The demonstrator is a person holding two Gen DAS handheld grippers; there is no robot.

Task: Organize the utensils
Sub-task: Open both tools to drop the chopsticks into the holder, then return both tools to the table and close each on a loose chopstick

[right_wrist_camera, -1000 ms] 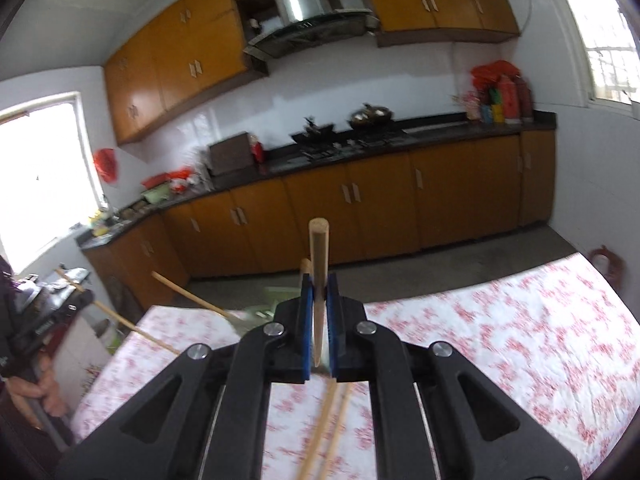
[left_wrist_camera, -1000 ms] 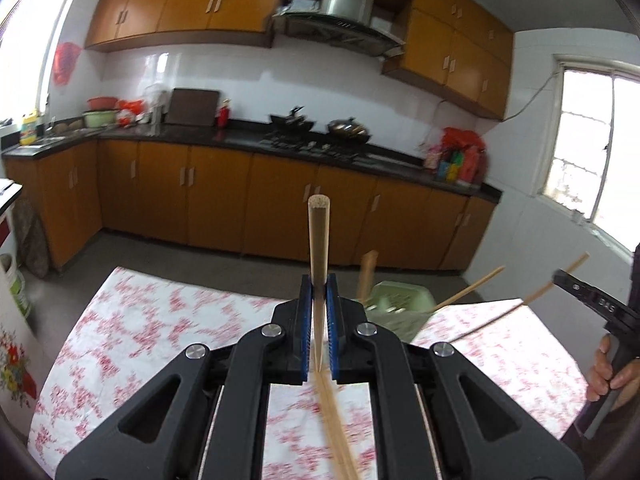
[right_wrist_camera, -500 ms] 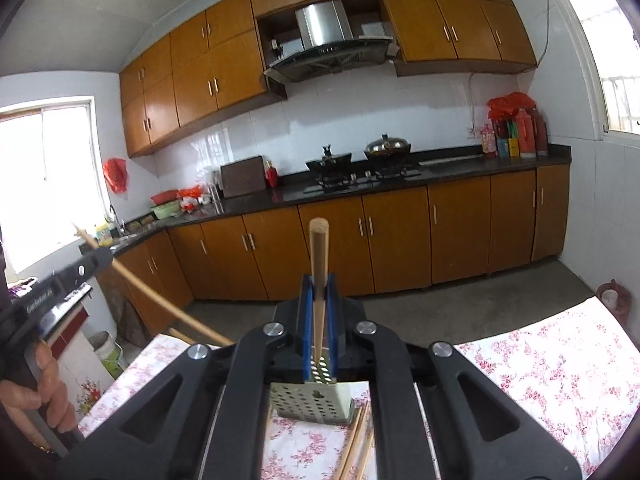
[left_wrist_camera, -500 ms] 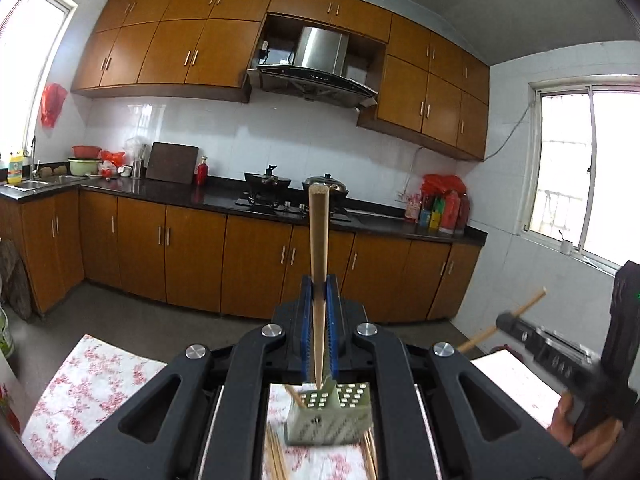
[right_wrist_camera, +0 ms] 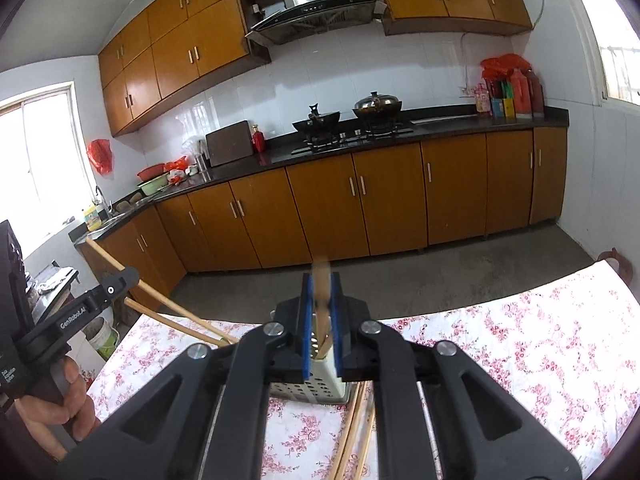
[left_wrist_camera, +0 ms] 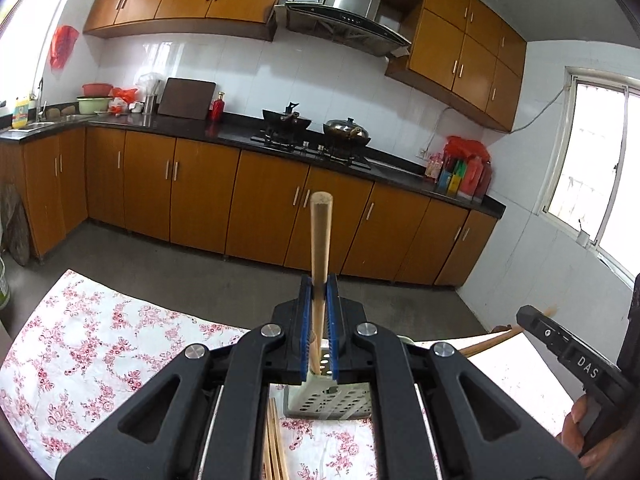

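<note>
My left gripper (left_wrist_camera: 319, 284) is shut on a wooden chopstick (left_wrist_camera: 320, 248) whose lower end reaches into the pale green perforated utensil holder (left_wrist_camera: 332, 400) on the table. My right gripper (right_wrist_camera: 321, 280) has its blue pads a little apart around a blurred chopstick (right_wrist_camera: 321, 280) above the same holder (right_wrist_camera: 308, 388). Several loose chopsticks lie on the cloth beside the holder (right_wrist_camera: 354, 424), also seen in the left wrist view (left_wrist_camera: 274, 444). The left gripper with its chopstick shows at the left of the right wrist view (right_wrist_camera: 100, 292).
The table has a white cloth with red flowers (left_wrist_camera: 100, 344). Behind it runs a counter with orange cabinets (left_wrist_camera: 264, 208), a stove with pans (left_wrist_camera: 316, 128) and bottles (left_wrist_camera: 464, 172). The right gripper's body shows at the right edge (left_wrist_camera: 568, 356).
Both grippers have tilted and lowered toward the holder. The right chopstick is now blurred and sits lower between the pads.
</note>
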